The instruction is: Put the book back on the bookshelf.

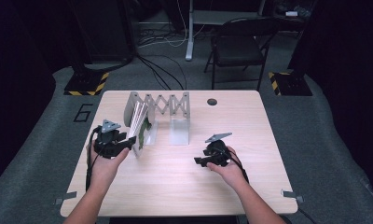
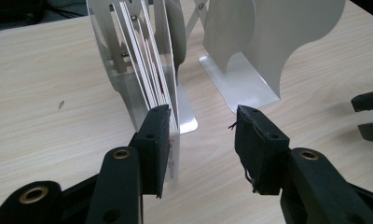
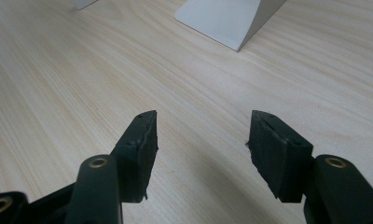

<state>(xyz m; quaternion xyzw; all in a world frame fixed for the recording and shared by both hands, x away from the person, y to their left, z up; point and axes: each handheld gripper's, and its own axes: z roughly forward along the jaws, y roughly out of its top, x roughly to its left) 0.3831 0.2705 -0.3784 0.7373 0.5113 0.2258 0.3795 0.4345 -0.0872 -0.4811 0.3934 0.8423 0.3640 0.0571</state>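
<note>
- Books (image 2: 149,70) are thin and white. They stand tilted in the left end of the rack (image 1: 168,105), which sits on the desk (image 1: 175,186).
- Left gripper (image 2: 201,140) is right in front of the rack. One of its fingers (image 2: 156,140) looks like it touches the edge of the front book. The other finger stands apart from it, with bare desk in the gap.
- So the left fingers are partly open and squeeze nothing.
- Right gripper (image 3: 201,149) is well apart from the rack, low over bare desk. Its fingers (image 3: 140,149) are partly open too and hold nothing.
- I think the leaning books could slide and fall flat if the left finger pushes the front one sideways.
- A push that is too hard could also shove the rack along the desk, since nothing holds it down.
- If the fingers close on just the edge, a thin book might slip out or bend.
</note>
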